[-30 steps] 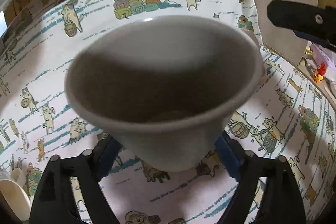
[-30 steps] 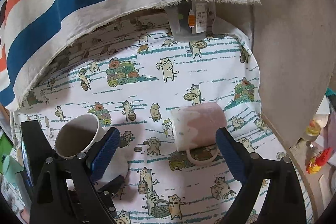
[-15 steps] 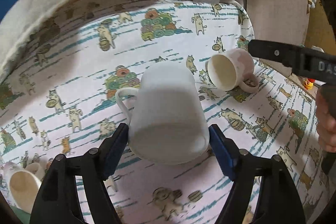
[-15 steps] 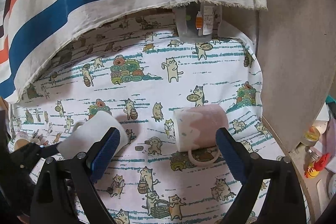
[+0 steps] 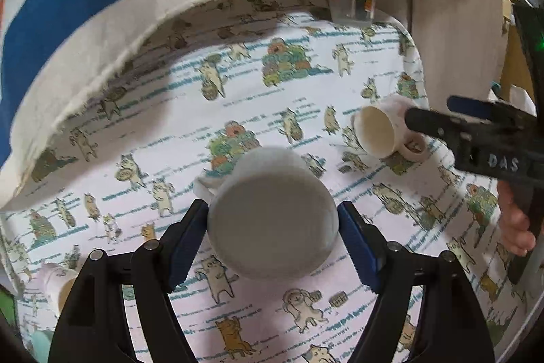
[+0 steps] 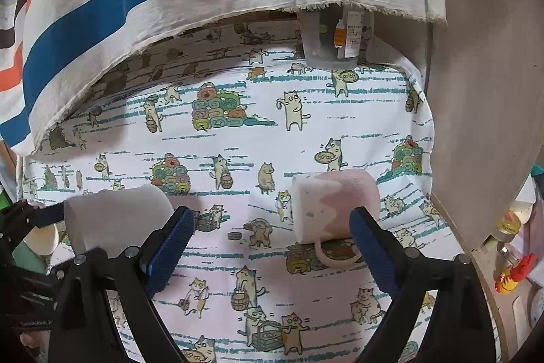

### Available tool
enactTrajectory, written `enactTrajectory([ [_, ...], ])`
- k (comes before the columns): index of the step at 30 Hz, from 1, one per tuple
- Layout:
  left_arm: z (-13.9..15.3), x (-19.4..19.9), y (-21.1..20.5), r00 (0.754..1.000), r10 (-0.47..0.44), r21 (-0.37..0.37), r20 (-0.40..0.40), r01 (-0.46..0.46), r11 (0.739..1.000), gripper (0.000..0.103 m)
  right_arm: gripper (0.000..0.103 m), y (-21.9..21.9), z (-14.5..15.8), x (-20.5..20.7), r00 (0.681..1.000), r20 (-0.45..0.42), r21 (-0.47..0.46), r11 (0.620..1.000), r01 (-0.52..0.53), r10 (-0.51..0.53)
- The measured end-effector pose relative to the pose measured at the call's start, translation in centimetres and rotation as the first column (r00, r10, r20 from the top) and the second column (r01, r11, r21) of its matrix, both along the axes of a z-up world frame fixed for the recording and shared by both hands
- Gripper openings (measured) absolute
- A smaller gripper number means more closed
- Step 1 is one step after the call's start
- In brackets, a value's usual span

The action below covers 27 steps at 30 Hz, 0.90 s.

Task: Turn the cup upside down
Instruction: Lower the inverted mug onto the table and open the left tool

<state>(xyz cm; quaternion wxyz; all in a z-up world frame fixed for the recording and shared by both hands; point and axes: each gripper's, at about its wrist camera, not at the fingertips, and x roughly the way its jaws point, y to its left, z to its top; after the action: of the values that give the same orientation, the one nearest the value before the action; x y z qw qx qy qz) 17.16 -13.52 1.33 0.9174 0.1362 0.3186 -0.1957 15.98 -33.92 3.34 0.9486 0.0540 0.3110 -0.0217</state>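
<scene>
Currently the left gripper [image 5: 273, 238] clamps the white mug [image 5: 272, 213] between its blue pads [image 5: 187, 244], the flat base turned toward the camera and the mouth pointing down and away at the cat-print tablecloth [image 5: 340, 312]. From the right wrist view the same mug [image 6: 115, 216] hangs tilted, apparently above the cloth, though contact cannot be confirmed. The right gripper [image 6: 272, 249] stands wide with nothing between its jaws; a pink-and-white mug [image 6: 335, 204] lies on its side just beyond it.

Risks, as judged: the pads bear on a smooth glazed wall, so the mug could slip or rotate during lowering. If the rim meets the cloth at a tilt, the mug may rock onto its side on release. Its handle [image 5: 205, 186] sits near the left pad and could catch on withdrawal.

Against the frame one second ago, the mug's open mouth faced the left camera; half a second ago it showed its side with the base coming round; now the base faces the lens squarely. The right gripper and pink-and-white mug are unchanged.
</scene>
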Motion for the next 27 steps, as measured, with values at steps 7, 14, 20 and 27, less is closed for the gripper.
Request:
enactTrajectory([
  [7,1.5,-0.3,0.3,0.999,0.002,-0.015,0.035,-0.001,1.000,0.076,0.094,0.5,-0.1,0.0,1.000,0.001,-0.015,1.000,-0.010,0.010],
  [14,1.5,-0.3,0.5,0.999,0.007,-0.021,0.033,-0.007,1.000,0.075,0.094,1.3,-0.3,-0.1,0.999,0.003,-0.036,0.999,-0.034,0.034],
  [20,1.7,-0.3,0.5,0.999,0.005,-0.040,0.038,-0.004,0.999,0.075,0.093,1.5,-0.3,-0.2,0.999,0.003,-0.041,0.998,-0.038,0.038],
  [27,1.2,0.5,0.7,0.998,0.051,-0.031,0.028,-0.050,0.998,0.084,0.094,1.4,-0.3,-0.1,0.999,0.001,-0.039,0.999,-0.036,0.036],
])
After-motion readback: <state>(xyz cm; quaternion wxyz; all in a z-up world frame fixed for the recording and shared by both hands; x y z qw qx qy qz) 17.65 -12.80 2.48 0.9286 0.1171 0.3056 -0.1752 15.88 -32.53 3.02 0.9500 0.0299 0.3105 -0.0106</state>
